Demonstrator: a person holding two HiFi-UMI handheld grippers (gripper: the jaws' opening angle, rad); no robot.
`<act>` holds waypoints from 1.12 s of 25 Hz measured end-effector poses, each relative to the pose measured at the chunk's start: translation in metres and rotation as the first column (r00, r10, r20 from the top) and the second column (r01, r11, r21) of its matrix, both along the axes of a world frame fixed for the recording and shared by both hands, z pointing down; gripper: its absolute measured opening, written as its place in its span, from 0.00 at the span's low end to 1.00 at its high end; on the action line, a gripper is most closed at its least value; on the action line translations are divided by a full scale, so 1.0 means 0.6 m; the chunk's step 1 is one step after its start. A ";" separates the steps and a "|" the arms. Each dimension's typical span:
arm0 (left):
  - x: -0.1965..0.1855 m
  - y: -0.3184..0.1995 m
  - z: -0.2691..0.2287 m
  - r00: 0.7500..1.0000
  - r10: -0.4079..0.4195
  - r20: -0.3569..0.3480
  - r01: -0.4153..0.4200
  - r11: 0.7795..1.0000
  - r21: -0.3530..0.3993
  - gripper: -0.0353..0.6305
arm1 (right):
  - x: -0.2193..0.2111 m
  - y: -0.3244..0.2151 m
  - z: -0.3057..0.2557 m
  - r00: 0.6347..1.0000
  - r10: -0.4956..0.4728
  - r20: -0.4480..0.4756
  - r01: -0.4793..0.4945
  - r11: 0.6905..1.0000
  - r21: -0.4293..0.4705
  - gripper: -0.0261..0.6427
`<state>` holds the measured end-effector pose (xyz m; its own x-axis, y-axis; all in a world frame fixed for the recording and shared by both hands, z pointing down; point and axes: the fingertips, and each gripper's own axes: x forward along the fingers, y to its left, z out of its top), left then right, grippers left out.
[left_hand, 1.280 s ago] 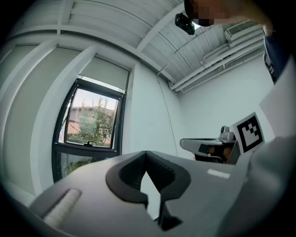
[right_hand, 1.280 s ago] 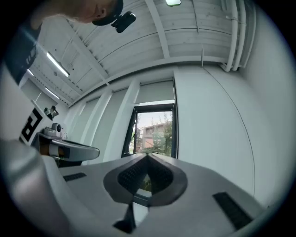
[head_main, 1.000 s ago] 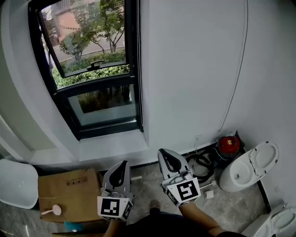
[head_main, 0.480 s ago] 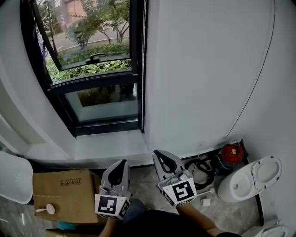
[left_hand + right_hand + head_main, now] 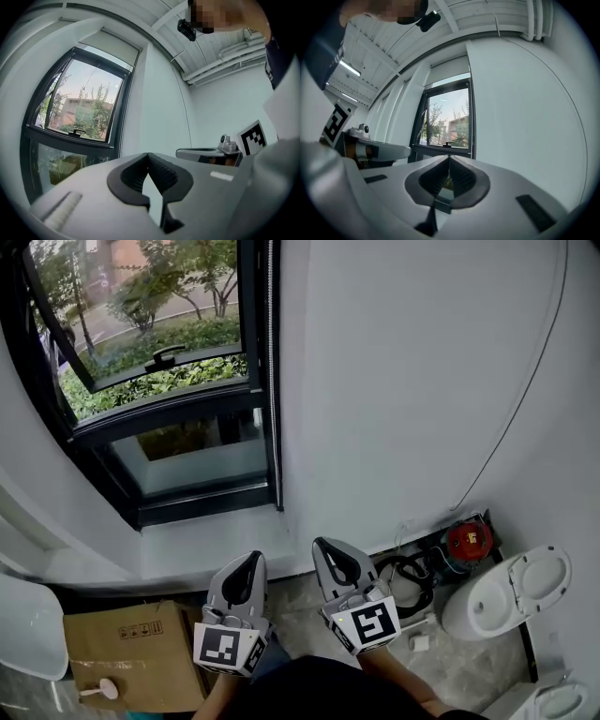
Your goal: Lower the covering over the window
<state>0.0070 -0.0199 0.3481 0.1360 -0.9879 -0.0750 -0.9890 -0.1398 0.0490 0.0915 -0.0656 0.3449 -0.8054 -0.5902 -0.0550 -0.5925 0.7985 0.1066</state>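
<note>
Below the window sill (image 5: 211,542), at the foot of the head view: two hand-held grippers, side by side and apart, both level, tips toward the white wall.

- Left gripper (image 5: 251,559): jaws pressed together, nothing between them. Marker cube faces the person. The hand carrying it is hidden under the body.
- Right gripper (image 5: 324,546): jaws pressed together, nothing held. Marker cube is tilted slightly toward the right. A bare forearm runs off the bottom edge behind it.
- Window (image 5: 159,399): black frame, up and left of both grippers and well apart from them. The glass is uncovered, an upper sash is tilted open with a black handle, and trees and a building show outside. Its top is cut off in the head view.
- Covering, a pale blind (image 5: 110,45): drawn up at the head of the window, seen only in the two gripper views.
- Thin line (image 5: 271,381) down the window's right edge: chain or cord, too fine to tell.
- Floor items: cardboard box (image 5: 122,652) at lower left, partly cut off; white toilet (image 5: 506,592) at right; a red object (image 5: 469,540) and black coiled hose (image 5: 409,576) against the wall.
</note>
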 end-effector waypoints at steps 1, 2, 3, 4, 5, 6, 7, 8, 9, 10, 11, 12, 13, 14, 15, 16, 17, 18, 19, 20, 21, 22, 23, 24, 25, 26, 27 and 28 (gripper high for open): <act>-0.013 -0.018 -0.003 1.000 0.007 0.001 -0.007 1.000 0.005 0.06 | -0.016 -0.016 -0.004 1.000 0.003 0.006 -0.003 1.000 0.009 0.06; -0.029 -0.036 -0.006 1.000 0.012 0.003 -0.012 1.000 0.010 0.06 | -0.033 -0.033 -0.008 1.000 0.006 0.010 -0.006 1.000 0.020 0.06; -0.045 -0.056 -0.011 1.000 0.017 0.004 -0.017 1.000 0.015 0.06 | -0.051 -0.050 -0.014 1.000 0.009 0.007 -0.009 0.999 0.032 0.06; -0.062 -0.076 -0.015 1.000 0.024 0.006 -0.024 1.000 0.020 0.06 | -0.070 -0.068 -0.018 1.000 0.015 -0.004 -0.014 0.999 0.037 0.06; -0.079 -0.096 -0.020 0.999 0.032 0.006 -0.032 0.999 0.022 0.06 | -0.088 -0.086 -0.020 1.000 0.023 -0.016 -0.022 0.999 0.032 0.06; -0.095 -0.116 -0.024 0.999 0.042 0.007 -0.043 0.999 0.022 0.06 | -0.105 -0.103 -0.023 0.999 0.031 -0.018 -0.030 0.999 0.027 0.06; -0.110 -0.135 -0.029 0.998 0.054 0.010 -0.055 0.998 0.022 0.06 | -0.123 -0.120 -0.028 0.999 0.037 -0.009 -0.037 0.999 0.031 0.06; -0.126 -0.155 -0.035 0.998 0.067 0.015 -0.067 0.997 0.023 0.06 | -0.140 -0.137 -0.034 0.999 0.043 0.002 -0.043 0.998 0.040 0.06; -0.140 -0.174 -0.040 0.997 0.080 0.019 -0.080 0.996 0.025 0.06 | -0.156 -0.154 -0.042 0.999 0.051 0.008 -0.051 0.997 0.051 0.06; -0.154 -0.194 -0.044 0.995 0.092 0.021 -0.093 0.995 0.027 0.06 | -0.171 -0.171 -0.048 0.998 0.062 0.008 -0.062 0.996 0.059 0.06; -0.166 -0.214 -0.047 0.994 0.106 0.021 -0.106 0.994 0.029 0.06 | -0.185 -0.188 -0.054 0.997 0.075 0.003 -0.075 0.995 0.062 0.06; -0.177 -0.233 -0.049 0.993 0.120 0.020 -0.121 0.992 0.032 0.06 | -0.198 -0.203 -0.057 0.996 0.087 -0.003 -0.086 0.994 0.066 0.06; -0.186 -0.251 -0.049 0.990 0.136 0.019 -0.137 0.990 0.034 0.06 | -0.210 -0.218 -0.057 0.995 0.095 -0.002 -0.095 0.993 0.077 0.06; -0.195 -0.268 -0.049 0.988 0.154 0.021 -0.154 0.987 0.035 0.06 | -0.222 -0.232 -0.055 0.995 0.103 0.001 -0.103 0.991 0.089 0.06; -0.203 -0.284 -0.048 0.985 0.172 0.024 -0.173 0.984 0.037 0.06 | -0.233 -0.245 -0.052 0.993 0.114 0.004 -0.114 0.989 0.093 0.06; -0.210 -0.299 -0.047 0.981 0.192 0.028 -0.193 0.980 0.039 0.06 | -0.244 -0.259 -0.050 0.992 0.128 0.009 -0.128 0.988 0.090 0.06; -0.216 -0.313 -0.047 0.977 0.211 0.032 -0.212 0.976 0.042 0.06 | -0.253 -0.271 -0.048 0.990 0.143 0.016 -0.144 0.986 0.082 0.06; -0.221 -0.327 -0.046 0.973 0.229 0.037 -0.230 0.972 0.045 0.06 | -0.262 -0.283 -0.046 0.987 0.161 0.023 -0.162 0.984 0.075 0.06; -0.227 -0.340 -0.045 0.968 0.246 0.041 -0.248 0.968 0.049 0.06 | -0.269 -0.295 -0.047 0.983 0.180 0.027 -0.181 0.981 0.073 0.06; -0.232 -0.352 -0.043 0.964 0.262 0.042 -0.264 0.963 0.051 0.06 | -0.276 -0.305 -0.048 0.980 0.198 0.027 -0.200 0.977 0.076 0.06; -0.236 -0.364 -0.042 0.960 0.277 0.041 -0.279 0.959 0.053 0.06 | -0.282 -0.313 -0.048 0.977 0.213 0.025 -0.214 0.973 0.082 0.06; -0.240 -0.374 -0.041 0.956 0.291 0.039 -0.293 0.955 0.055 0.06 | -0.287 -0.320 -0.047 0.974 0.225 0.023 -0.226 0.971 0.085 0.06; -0.242 -0.383 -0.041 0.952 0.304 0.040 -0.306 0.950 0.056 0.06 | -0.291 -0.325 -0.045 0.971 0.236 0.022 -0.237 0.968 0.082 0.06; -0.242 -0.392 -0.042 0.947 0.318 0.042 -0.320 0.946 0.059 0.06 | -0.294 -0.330 -0.044 0.969 0.245 0.022 -0.246 0.966 0.080 0.06; -0.241 -0.401 -0.044 0.942 0.332 0.044 -0.334 0.941 0.062 0.06 | -0.296 -0.334 -0.043 0.968 0.248 0.023 -0.249 0.965 0.085 0.06; -0.240 -0.410 -0.046 0.938 0.345 0.044 -0.347 0.935 0.067 0.06 | -0.299 -0.339 -0.044 0.968 0.251 0.023 -0.252 0.963 0.094 0.06; -0.239 -0.418 -0.049 0.934 0.356 0.042 -0.358 0.931 0.072 0.06 | -0.300 -0.345 -0.046 0.966 0.258 0.021 -0.258 0.961 0.099 0.06; -0.238 -0.426 -0.051 0.930 0.365 0.038 -0.367 0.927 0.077 0.06 | -0.302 -0.350 -0.049 0.964 0.266 0.020 -0.266 0.959 0.099 0.06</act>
